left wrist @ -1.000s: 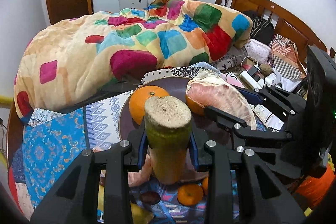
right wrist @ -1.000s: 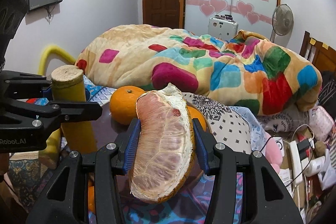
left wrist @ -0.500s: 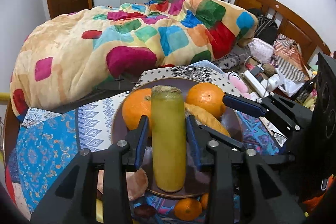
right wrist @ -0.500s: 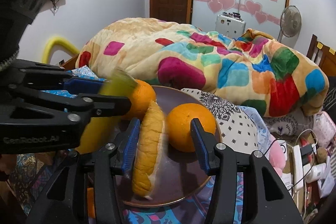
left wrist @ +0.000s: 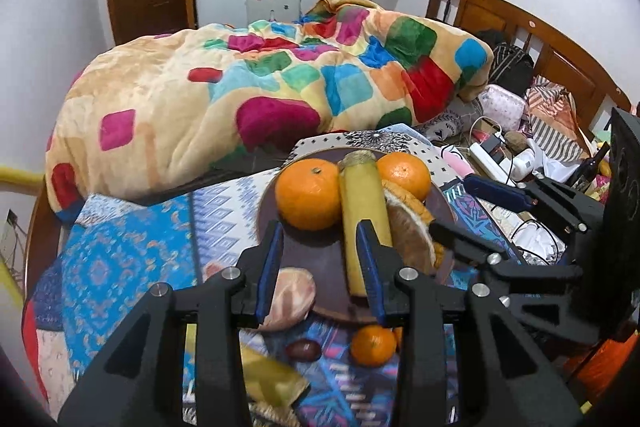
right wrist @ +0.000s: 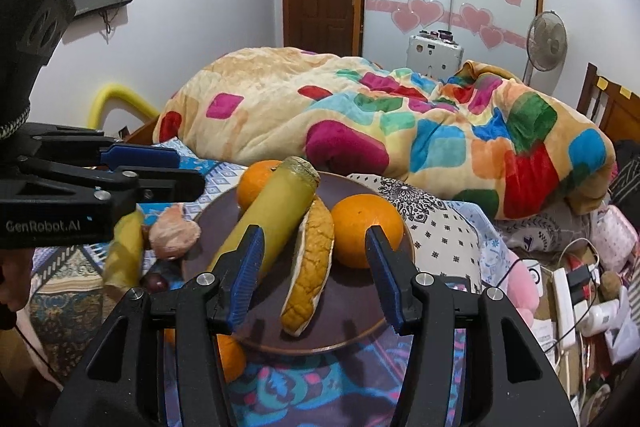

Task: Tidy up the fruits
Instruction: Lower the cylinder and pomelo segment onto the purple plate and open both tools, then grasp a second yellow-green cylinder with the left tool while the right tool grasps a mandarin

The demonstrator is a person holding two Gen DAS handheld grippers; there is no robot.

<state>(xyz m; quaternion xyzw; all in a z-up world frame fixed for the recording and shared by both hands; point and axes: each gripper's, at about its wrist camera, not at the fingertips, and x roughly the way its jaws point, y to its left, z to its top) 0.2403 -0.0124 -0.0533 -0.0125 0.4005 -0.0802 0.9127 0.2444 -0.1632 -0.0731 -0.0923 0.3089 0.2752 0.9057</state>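
A dark brown plate [left wrist: 308, 251] [right wrist: 360, 315] holds two oranges [left wrist: 307, 195] [left wrist: 404, 174], a yellow-green sugarcane stick [left wrist: 364, 215] [right wrist: 272, 219] and a pomelo wedge [left wrist: 412, 227] [right wrist: 312, 259]. My left gripper [left wrist: 318, 267] is open and empty just in front of the plate, with the stick lying behind its right finger. My right gripper [right wrist: 316, 275] is open and empty, its jaws apart on either side of the pomelo wedge. An orange [right wrist: 366, 229] sits right of the wedge.
In front of the plate lie a pomelo piece [left wrist: 290, 297], a small orange [left wrist: 374, 345], a dark date-like fruit [left wrist: 303, 349] and a yellow stick [left wrist: 272, 379]. A colourful quilt [left wrist: 260, 87] covers the bed behind. Cables and clutter [left wrist: 504, 155] lie to the right.
Both grippers opened: the left laid the sugarcane stick on the plate and the right laid the pomelo wedge there. Both have drawn back from the plate.
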